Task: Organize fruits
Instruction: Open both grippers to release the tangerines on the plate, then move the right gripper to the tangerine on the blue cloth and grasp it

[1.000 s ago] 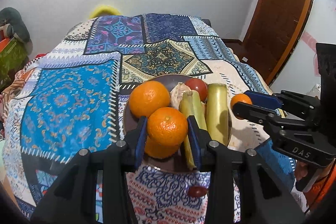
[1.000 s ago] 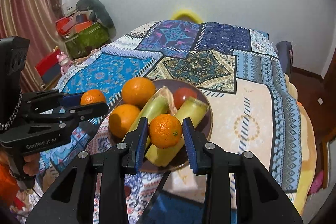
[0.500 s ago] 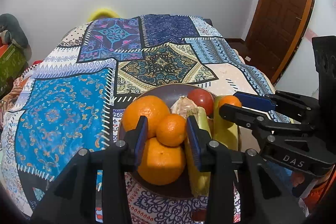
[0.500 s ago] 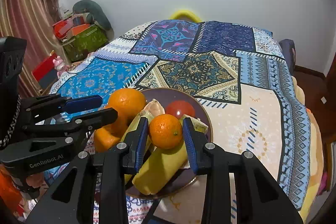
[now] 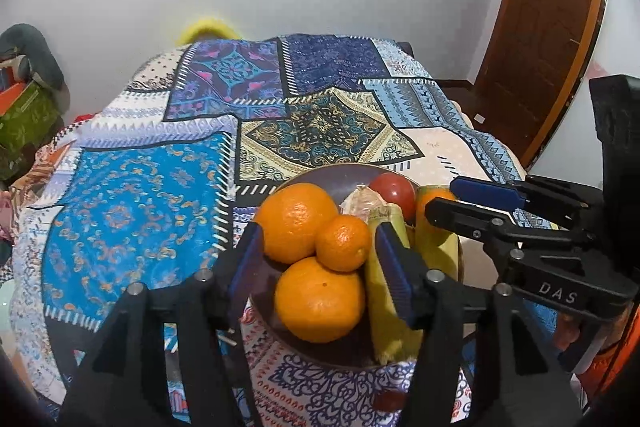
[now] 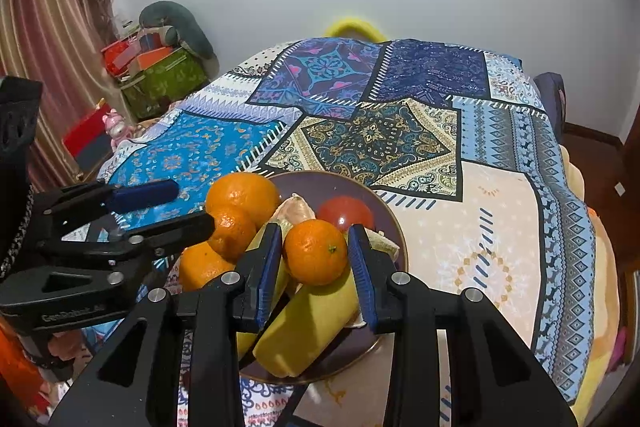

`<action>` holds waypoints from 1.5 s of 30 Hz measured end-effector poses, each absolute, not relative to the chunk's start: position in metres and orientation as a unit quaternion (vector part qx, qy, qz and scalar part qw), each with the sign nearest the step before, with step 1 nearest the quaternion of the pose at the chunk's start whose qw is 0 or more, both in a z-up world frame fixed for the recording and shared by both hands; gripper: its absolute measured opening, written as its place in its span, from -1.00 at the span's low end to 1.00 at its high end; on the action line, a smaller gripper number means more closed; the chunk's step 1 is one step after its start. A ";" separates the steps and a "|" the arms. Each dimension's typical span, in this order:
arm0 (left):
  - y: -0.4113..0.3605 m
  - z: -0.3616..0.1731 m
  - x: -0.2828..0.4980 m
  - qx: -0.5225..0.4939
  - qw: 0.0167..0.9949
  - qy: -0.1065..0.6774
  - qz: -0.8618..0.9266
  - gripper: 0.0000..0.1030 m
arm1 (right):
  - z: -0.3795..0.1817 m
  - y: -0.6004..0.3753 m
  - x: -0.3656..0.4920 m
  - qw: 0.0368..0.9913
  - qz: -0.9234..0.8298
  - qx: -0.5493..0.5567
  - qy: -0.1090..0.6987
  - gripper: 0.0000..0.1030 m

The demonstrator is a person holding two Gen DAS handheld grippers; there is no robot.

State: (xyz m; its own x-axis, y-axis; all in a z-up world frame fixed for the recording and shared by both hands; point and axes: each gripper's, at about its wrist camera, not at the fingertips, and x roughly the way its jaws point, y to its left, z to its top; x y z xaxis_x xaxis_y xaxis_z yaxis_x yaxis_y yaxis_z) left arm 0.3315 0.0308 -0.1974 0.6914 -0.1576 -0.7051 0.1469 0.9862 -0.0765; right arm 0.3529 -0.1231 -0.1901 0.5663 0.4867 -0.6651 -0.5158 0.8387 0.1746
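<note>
Now we are working over the brown plate point(image 6: 384, 203) of fruit.
We are holding our left gripper point(image 5: 320, 259) spread wide around a small mandarin point(image 5: 343, 243) resting on two oranges, while our right gripper point(image 6: 315, 259) is flanking another mandarin point(image 6: 315, 251) above the bananas point(image 6: 308, 327); grip unclear.

Bed point(image 6: 500, 227) spread with a patchwork quilt point(image 5: 140, 195) in blue, navy, cream and gold panels, draped over the edges. Directly on the quilt, near the close end: a round brown plate point(image 6: 384, 211) heaped with fruit. Just past the plate's near rim, seen from the left wrist, a small dark red round thing point(image 5: 387, 399) on the white-and-blue patterned patch; too blurred to name.
</note>
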 end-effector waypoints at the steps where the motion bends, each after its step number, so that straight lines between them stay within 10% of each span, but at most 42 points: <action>1: 0.033 -0.195 0.328 -0.009 0.920 0.383 -0.082 0.17 | -0.189 -0.123 0.352 0.884 0.284 -0.020 0.369 -0.29; 15: 0.044 -0.178 0.282 -0.010 0.926 0.370 -0.069 0.58 | -0.176 -0.124 0.322 0.886 0.282 -0.042 0.365 -0.26; 45: 0.044 -0.200 0.197 -0.005 0.907 0.415 -0.066 0.58 | -0.242 -0.207 0.235 0.851 0.205 -0.027 0.483 -0.12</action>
